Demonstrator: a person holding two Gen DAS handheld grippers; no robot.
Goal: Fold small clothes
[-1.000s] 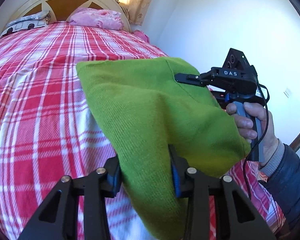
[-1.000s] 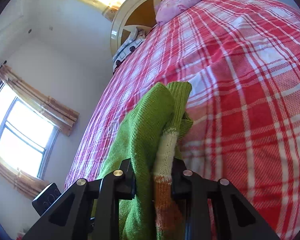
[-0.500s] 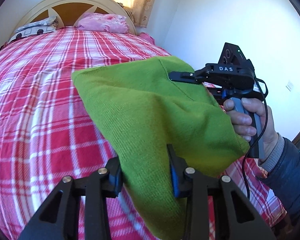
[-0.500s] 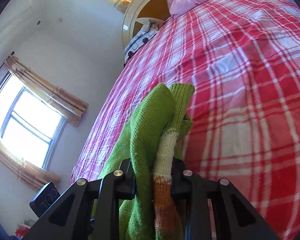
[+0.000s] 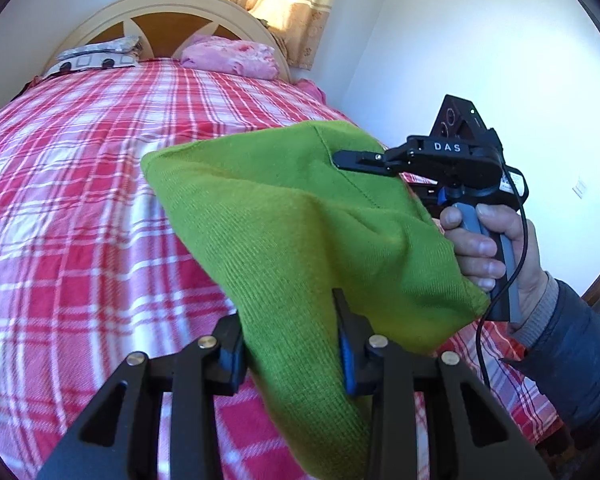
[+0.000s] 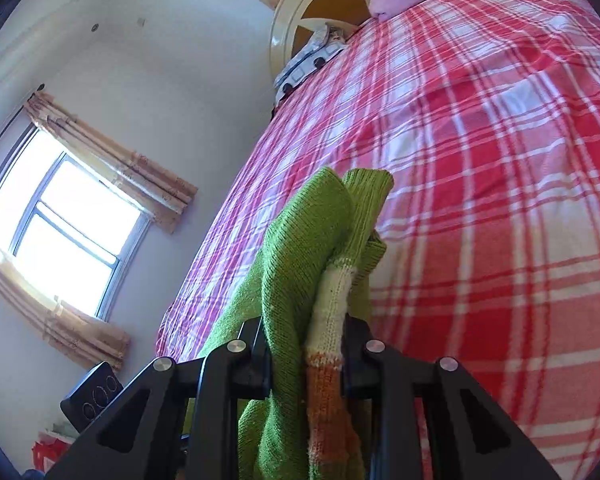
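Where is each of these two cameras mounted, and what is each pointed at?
Left wrist: sits on the left claw, facing up the plaid bed toward the headboard; shows the right hand and right claw.
Right wrist: sits on the right claw, tilted, facing bed and window.
Shared: green sweater gripped in both, bed, pink pillow.

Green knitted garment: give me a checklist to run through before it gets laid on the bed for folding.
1. Left tongs grip on the green knitted garment: ok, fabric is pinched between the fingers.
2. Right tongs grip: ok, shut on bunched green, white and orange knit.
3. Garment clear of the red and white checked bedspread: ok, it hangs in the air.
4. Garment spread flat between the tongs: not ok, it sags and bunches.
5. Landing area ahead: ok, only the pink pillow lies far off by the headboard.
6. Sleeves' position: cannot tell.
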